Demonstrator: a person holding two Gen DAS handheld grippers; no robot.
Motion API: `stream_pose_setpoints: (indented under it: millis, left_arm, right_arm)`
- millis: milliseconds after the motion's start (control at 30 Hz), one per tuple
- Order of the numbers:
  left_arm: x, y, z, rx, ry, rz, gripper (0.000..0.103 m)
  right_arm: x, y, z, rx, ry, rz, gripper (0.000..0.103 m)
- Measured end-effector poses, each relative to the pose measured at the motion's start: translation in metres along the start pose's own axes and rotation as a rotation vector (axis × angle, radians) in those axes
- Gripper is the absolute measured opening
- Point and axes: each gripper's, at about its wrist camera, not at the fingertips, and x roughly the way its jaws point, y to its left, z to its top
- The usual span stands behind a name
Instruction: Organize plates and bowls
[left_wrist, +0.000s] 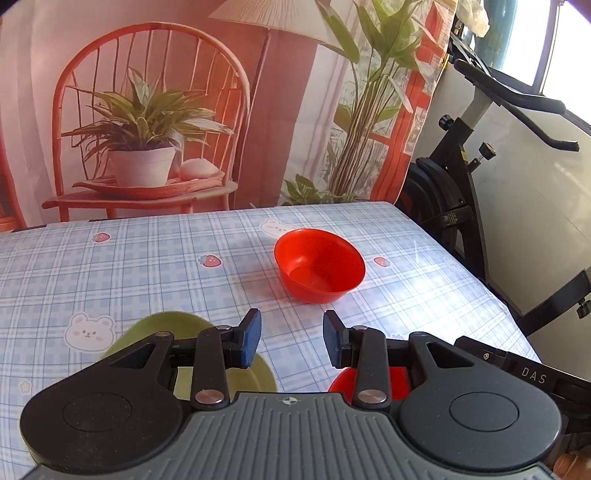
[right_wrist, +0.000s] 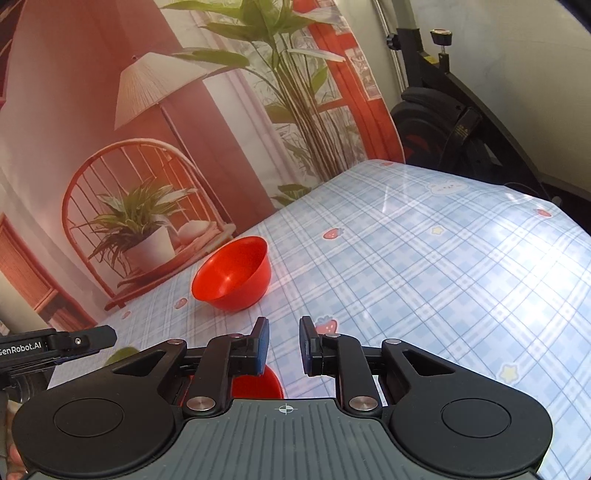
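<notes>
A red bowl (left_wrist: 319, 264) stands upright on the checked tablecloth, ahead of my left gripper (left_wrist: 291, 341), which is open and empty. A green plate or bowl (left_wrist: 181, 323) lies under the left gripper's left finger. A second red dish (left_wrist: 341, 382) shows partly under its right finger. In the right wrist view the red bowl (right_wrist: 232, 273) sits ahead and to the left of my right gripper (right_wrist: 284, 347), which is open and empty. The second red dish (right_wrist: 258, 384) lies just under its left finger. A sliver of green (right_wrist: 123, 354) shows at the left.
The table (left_wrist: 110, 280) carries a blue checked cloth with bears and strawberries. A printed backdrop (left_wrist: 184, 110) hangs behind its far edge. An exercise bike (left_wrist: 480, 166) stands off the table's right side. The left gripper's body (right_wrist: 55, 345) shows at the left in the right wrist view.
</notes>
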Motion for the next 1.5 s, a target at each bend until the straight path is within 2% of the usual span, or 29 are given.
stream_pose_setpoints:
  millis: [200, 467, 633, 800, 1067, 1133, 1200, 1500]
  left_arm:
    - [0.018, 0.000, 0.025, -0.011, -0.026, 0.001, 0.038]
    - [0.086, -0.002, 0.037, -0.035, 0.050, -0.028, 0.038]
    - [0.124, 0.002, 0.038, -0.052, 0.132, -0.028, 0.037]
    - [0.145, 0.009, 0.041, -0.080, 0.156, -0.047, 0.037]
    - [0.166, 0.009, 0.038, -0.076, 0.193, -0.067, 0.037]
    - [0.168, 0.007, 0.037, -0.066, 0.197, -0.065, 0.033]
    - [0.167, 0.007, 0.034, -0.059, 0.200, -0.071, 0.021]
    - [0.145, 0.009, 0.038, -0.069, 0.177, -0.103, 0.018]
  right_arm:
    - [0.021, 0.003, 0.024, -0.152, -0.054, 0.028, 0.018]
    - [0.089, 0.001, 0.061, -0.181, 0.018, 0.072, 0.020]
    - [0.126, 0.003, 0.065, -0.197, 0.051, 0.156, 0.021]
    - [0.156, 0.006, 0.063, -0.214, 0.090, 0.144, 0.022]
    - [0.177, 0.010, 0.058, -0.224, 0.131, 0.154, 0.020]
    - [0.177, 0.011, 0.057, -0.224, 0.132, 0.154, 0.019]
    - [0.178, 0.012, 0.057, -0.221, 0.132, 0.157, 0.016]
    - [0.163, 0.015, 0.062, -0.208, 0.105, 0.156, 0.011]
